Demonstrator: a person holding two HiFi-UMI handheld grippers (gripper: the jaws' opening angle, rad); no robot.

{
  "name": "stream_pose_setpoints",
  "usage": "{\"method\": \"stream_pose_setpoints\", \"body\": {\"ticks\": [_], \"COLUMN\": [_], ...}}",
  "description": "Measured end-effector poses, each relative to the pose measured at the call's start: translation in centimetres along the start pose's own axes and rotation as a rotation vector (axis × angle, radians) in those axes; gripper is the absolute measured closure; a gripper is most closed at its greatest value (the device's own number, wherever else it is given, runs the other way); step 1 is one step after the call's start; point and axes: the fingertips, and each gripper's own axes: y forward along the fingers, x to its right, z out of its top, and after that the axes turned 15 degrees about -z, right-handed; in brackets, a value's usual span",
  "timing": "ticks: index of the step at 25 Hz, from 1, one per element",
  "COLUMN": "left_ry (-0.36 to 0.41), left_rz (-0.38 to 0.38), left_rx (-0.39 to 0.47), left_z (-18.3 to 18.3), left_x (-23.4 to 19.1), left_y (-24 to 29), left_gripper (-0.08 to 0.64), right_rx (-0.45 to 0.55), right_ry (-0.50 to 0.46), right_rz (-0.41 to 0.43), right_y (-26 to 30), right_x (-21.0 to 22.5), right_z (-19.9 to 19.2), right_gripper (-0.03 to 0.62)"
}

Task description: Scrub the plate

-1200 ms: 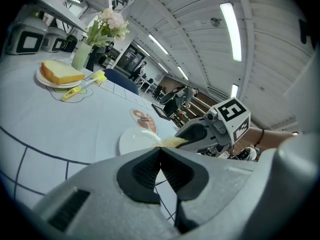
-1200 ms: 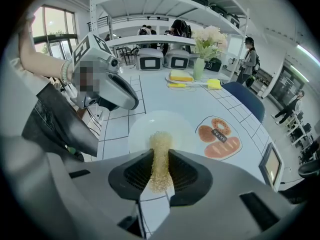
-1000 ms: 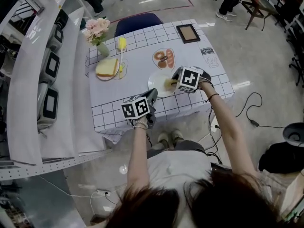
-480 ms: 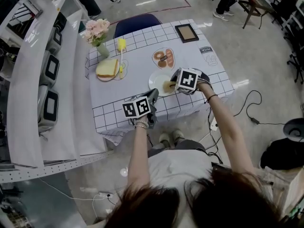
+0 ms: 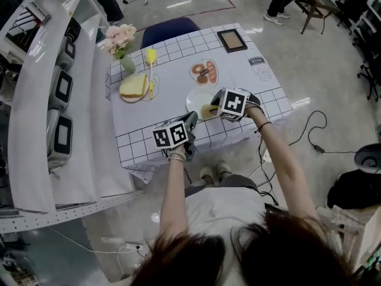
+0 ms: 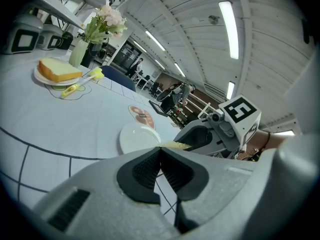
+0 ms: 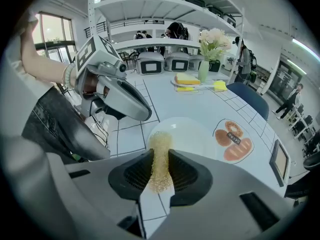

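Right tongs (image 7: 160, 160) were clamped on a coarse, yellow, fibrous scrub pad (image 7: 160, 141), with its tip at the near rim of the round, smooth white plate (image 7: 189, 133) on the grid-patterned table (image 7: 165, 96). Left tongs (image 6: 160, 151) were pressed together, empty, near the plate.

light: bright, even | source: ceiling strips (image 6: 226, 24) | edges: fisheye-warped, vignetted
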Motion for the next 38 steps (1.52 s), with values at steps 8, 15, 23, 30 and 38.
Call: {"method": "stream_pose_setpoints", "body": {"ticks": [8,15,23,30,38], "left_ry": [-0.012,-0.008,-0.005,-0.006,-0.024], "left_rz": [0.007,0.009,0.045,0.047,0.072], "left_rx": [0.005,-0.005,-0.01,0.017,0.027], "left_z": [-0.2,-0.5,-0.4,0.5,0.5], "left_x": [-0.4,-0.7,-1.7,-1.8,-2.8], "left_y": [-0.8,-0.9,-1.5,-2.0,-2.5], "left_gripper": [0.549,0.549,0.549,0.549,0.549], "right_rx": [0.037,0.069,0.079,0.089,0.094], "right_ry": [0.006,-0.01,-0.036,-0.051,-0.073], "right_rz": [0.007,0.027,0.032,0.052,0.055], "right_y": [0.3,0.8,1.6,2.2,3.2], "right_x": [-1.2,-1.8,-1.6,-1.5,-0.6], "right_z": [1.4,2.9,4.0,4.9,5.7], "right_gripper": [0.505,0.506,0.505,0.505,0.505]}}
